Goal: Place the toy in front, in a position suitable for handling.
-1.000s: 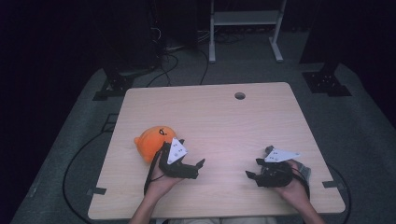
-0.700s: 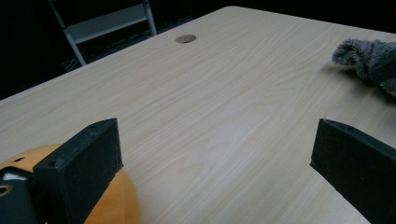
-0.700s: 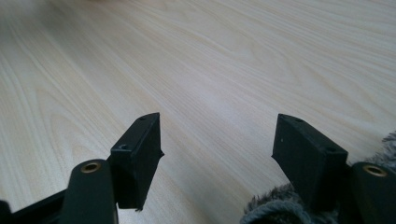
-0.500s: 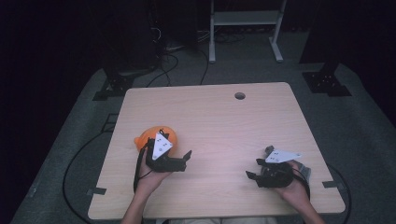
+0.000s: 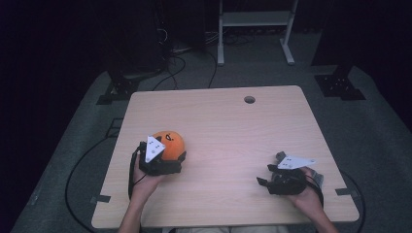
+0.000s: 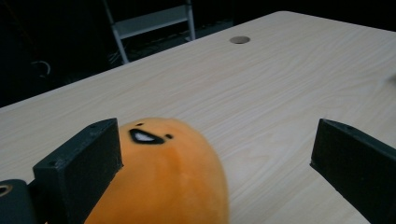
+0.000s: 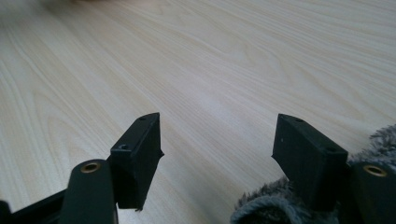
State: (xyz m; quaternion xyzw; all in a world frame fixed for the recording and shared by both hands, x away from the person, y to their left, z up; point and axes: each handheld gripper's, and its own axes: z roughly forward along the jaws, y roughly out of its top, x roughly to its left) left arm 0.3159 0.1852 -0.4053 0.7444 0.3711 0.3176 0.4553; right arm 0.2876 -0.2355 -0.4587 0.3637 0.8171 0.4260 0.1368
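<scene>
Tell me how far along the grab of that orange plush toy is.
Done: the left gripper has its open jaws around the orange plush toy, one jaw against its side, the other apart from it. In hand: closing on it. Left: the squeeze and lift; the toy sits on the table. The right gripper rests open.

The plush toy (image 5: 170, 144) is bright orange, with a small black face: two dots and a dark open mouth showing white inside. Both grippers are black, the left gripper (image 5: 167, 162) and the right gripper (image 5: 266, 177) each topped by a pale grey plate with dark specks. The desk (image 5: 233, 131) is light wood with fine grain lines. A grey furry thing (image 7: 373, 149) shows beside the right jaws. The floor (image 5: 379, 126) is grey.
</scene>
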